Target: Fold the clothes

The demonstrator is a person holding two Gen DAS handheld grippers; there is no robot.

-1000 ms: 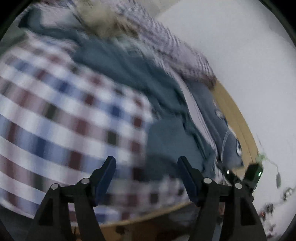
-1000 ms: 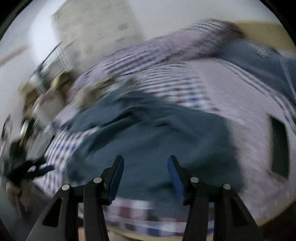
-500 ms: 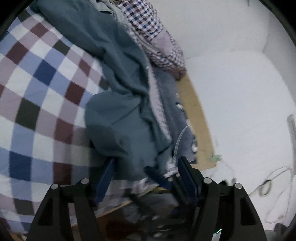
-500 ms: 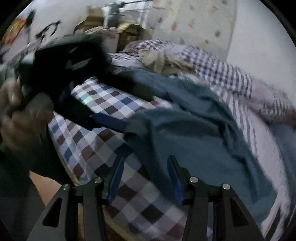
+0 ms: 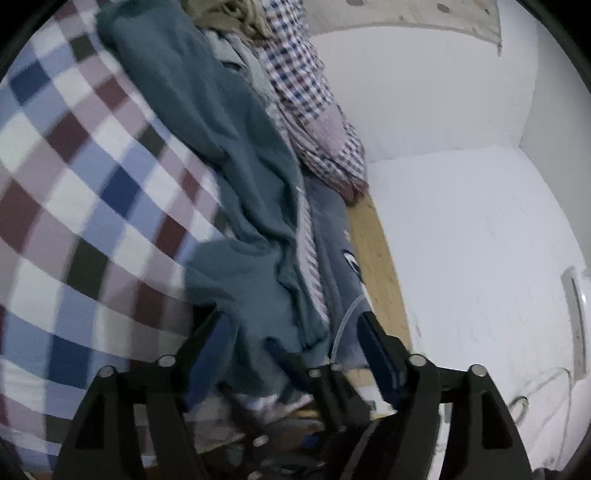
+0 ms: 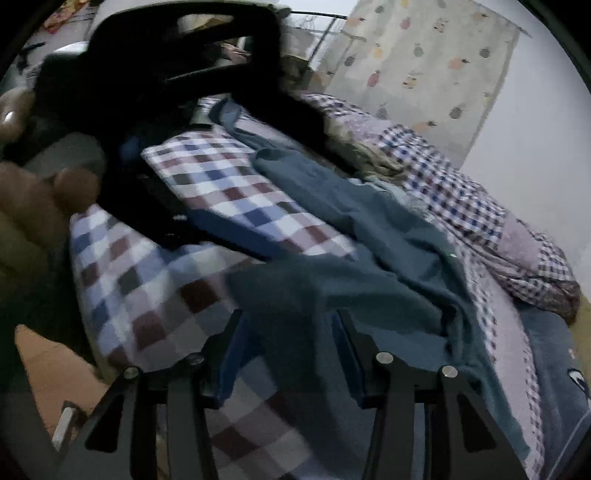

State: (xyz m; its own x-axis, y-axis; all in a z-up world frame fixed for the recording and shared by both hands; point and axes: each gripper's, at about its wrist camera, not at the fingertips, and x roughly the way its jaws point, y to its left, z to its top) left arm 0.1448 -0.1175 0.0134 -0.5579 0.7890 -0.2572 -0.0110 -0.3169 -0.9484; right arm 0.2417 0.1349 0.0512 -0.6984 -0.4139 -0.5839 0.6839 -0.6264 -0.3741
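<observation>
A teal garment (image 5: pixel 229 155) lies rumpled in a long strip across a large-check bedsheet (image 5: pixel 92 184). My left gripper (image 5: pixel 291 325) is open, and the garment's near end lies between its fingers. In the right wrist view the same teal garment (image 6: pixel 369 258) spreads over the checked sheet (image 6: pixel 221 184). My right gripper (image 6: pixel 288 321) is open over the near edge of the garment. The left gripper's black body (image 6: pixel 166 74) fills the upper left, held by a hand (image 6: pixel 29 206), and its blue finger (image 6: pixel 229 236) reaches to the cloth's edge.
A small-check shirt (image 5: pixel 306 92) (image 6: pixel 443 192) and an olive garment (image 5: pixel 229 14) are piled at the far side. A dark blue printed garment (image 5: pixel 332 229) (image 6: pixel 554 350) lies by the wooden bed edge (image 5: pixel 373 251). A white wall (image 5: pixel 461 221) and a fruit-print curtain (image 6: pixel 424 55) stand behind.
Both grippers have swung round and come down to the teal garment's near end. The left gripper and the hand now loom larger in the right wrist view. Both stay open.
</observation>
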